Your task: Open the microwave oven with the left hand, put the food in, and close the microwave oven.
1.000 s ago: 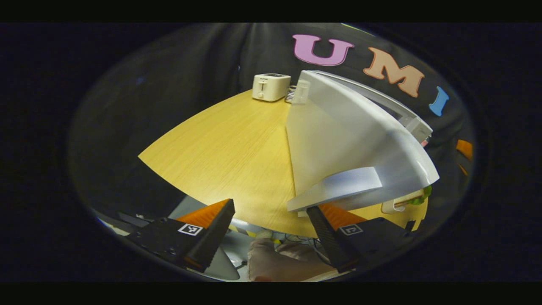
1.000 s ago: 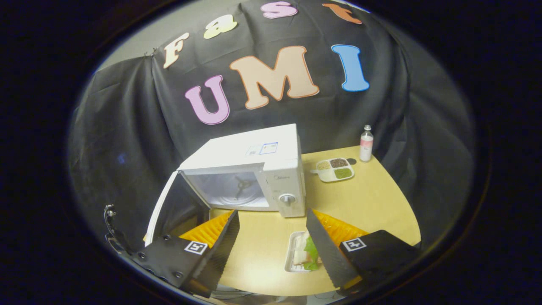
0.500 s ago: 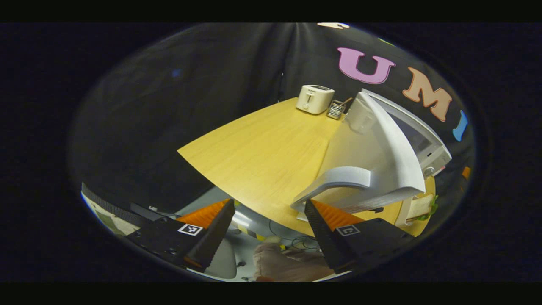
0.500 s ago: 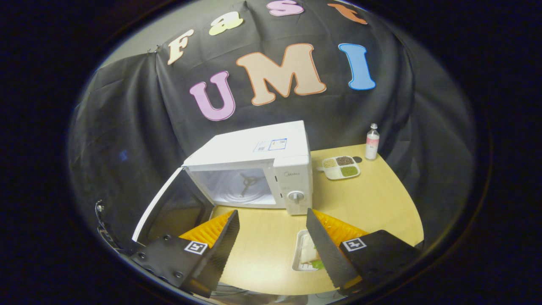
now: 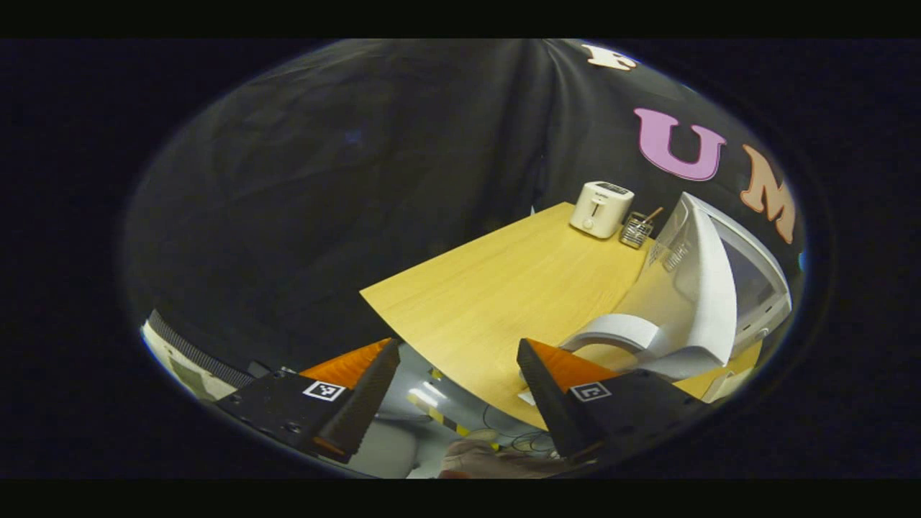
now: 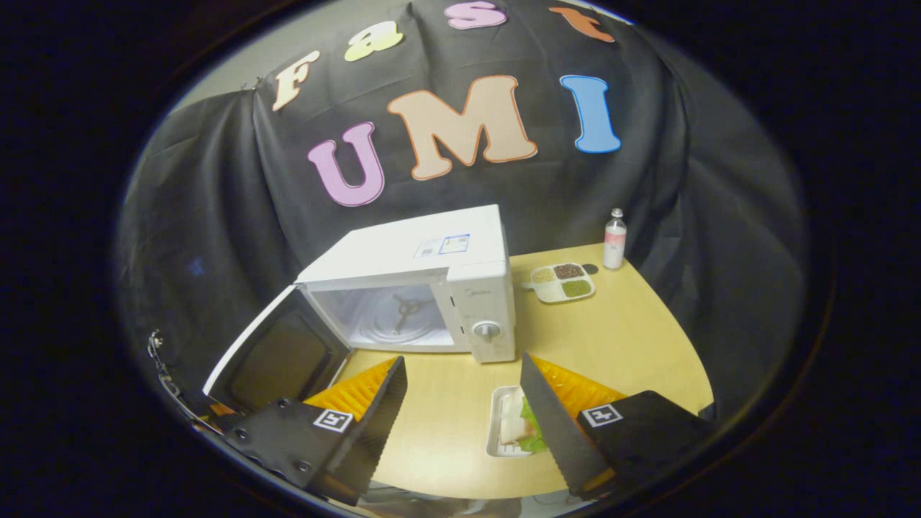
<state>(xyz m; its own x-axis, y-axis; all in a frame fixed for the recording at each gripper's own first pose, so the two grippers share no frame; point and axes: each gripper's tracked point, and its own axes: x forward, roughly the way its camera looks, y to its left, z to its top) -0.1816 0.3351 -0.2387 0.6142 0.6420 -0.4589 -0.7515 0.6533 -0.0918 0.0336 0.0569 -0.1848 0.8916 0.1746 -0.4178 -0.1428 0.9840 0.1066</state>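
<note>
While the microwave (image 6: 424, 288) stood on the table (image 6: 633, 338) with its door (image 6: 273, 356) swung wide to the left, the right gripper (image 6: 460, 410) hung above the near edge of the table with its fingers spread apart and nothing between them. Just ahead of it, partly behind its right finger, a small tray (image 6: 496, 432) lay on the table in front of the microwave, and on it sat the sandwich (image 6: 522, 428) with green lettuce showing. The oven's inside was bare and its turntable hub (image 6: 405, 308) could be seen. Behind and to the right of the microwave sat a divided dish (image 6: 563, 280) of grains, and a small bottle (image 6: 614, 241) stood near the back edge. In the left gripper view the left gripper (image 5: 460, 396) was likewise spread open and held nothing; its right finger stood close to the curved handle (image 5: 619, 331) on the open door (image 5: 709, 295), though whether the two touched could not be told. A toaster (image 5: 601, 208) and a small wire rack (image 5: 634, 230) stood at the far corner of the table (image 5: 504, 288).
</note>
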